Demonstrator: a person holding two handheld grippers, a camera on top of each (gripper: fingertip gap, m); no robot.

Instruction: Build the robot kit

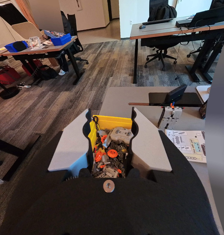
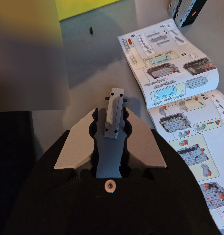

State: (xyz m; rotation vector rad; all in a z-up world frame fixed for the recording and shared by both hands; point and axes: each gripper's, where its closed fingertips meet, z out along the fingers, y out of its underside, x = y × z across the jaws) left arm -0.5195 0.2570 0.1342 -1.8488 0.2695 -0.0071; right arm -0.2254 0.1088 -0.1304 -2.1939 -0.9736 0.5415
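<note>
Left gripper (image 1: 110, 128): jaws apart, holding nothing. It hangs above a yellow bin (image 1: 112, 122) at centre frame, which sits at the left end of the tabletop (image 1: 116, 99). The bin holds a loose heap of grey, black and orange building parts, among them orange wheels (image 1: 111, 152) and a pale grey block (image 1: 122, 134). No contact with the bin or its contents is visible.

To the right of the bin in the left wrist view stands an upright grey model (image 1: 170, 117), part-built, with a small orange and blue piece on top. Just in front of it, at centre right, an instruction booklet (image 1: 185, 143) lies open. A black device (image 1: 175, 94) rests on a dark mat behind the model.

Right gripper (image 2: 110, 119): jaws partly apart around a grey panel (image 2: 114, 114) at centre frame. The right finger appears to touch the panel's edge; a gap shows on the left side, so a firm clamp cannot be confirmed. Black pins protrude from the panel's far end on both sides. Whether the panel rests on the tabletop or is lifted cannot be told.

The booklet fills the right side of that view. A single black pin (image 2: 91, 30) lies apart on the tabletop at upper centre. The model's base shows at upper right.
</note>
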